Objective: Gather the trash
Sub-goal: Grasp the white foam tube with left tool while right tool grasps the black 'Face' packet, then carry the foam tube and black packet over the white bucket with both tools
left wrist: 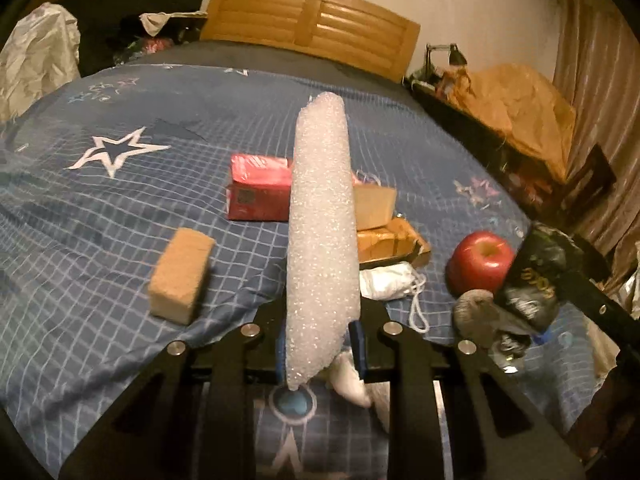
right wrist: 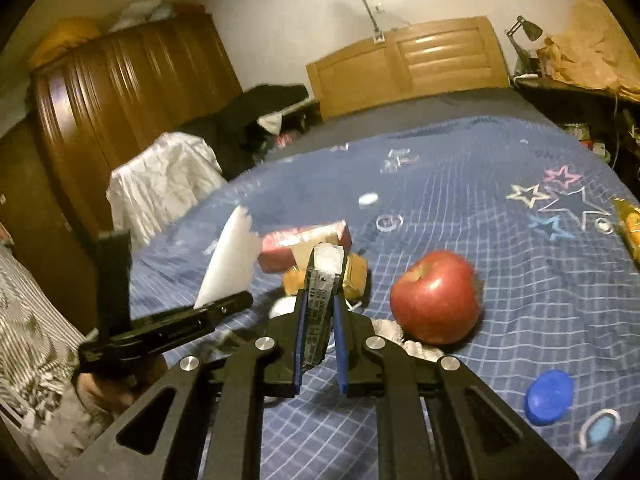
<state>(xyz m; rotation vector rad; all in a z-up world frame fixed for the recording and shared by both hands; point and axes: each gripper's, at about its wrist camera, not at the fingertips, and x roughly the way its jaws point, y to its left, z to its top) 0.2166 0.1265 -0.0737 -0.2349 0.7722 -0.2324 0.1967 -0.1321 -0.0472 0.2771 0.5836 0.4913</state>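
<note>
My left gripper is shut on a long white foam sheet that stands upright between its blue pads, over the blue star-print bed cover. In the right wrist view the same foam sheet shows at the left. My right gripper is shut on a crumpled dark wrapper, held just above the bed. The left wrist view has that wrapper at the right, beside a red apple.
On the bed lie a tan block, a red packet, small cardboard boxes, a white crumpled piece with a string, a blue cap and a yellow packet. A cluttered bedside table stands right.
</note>
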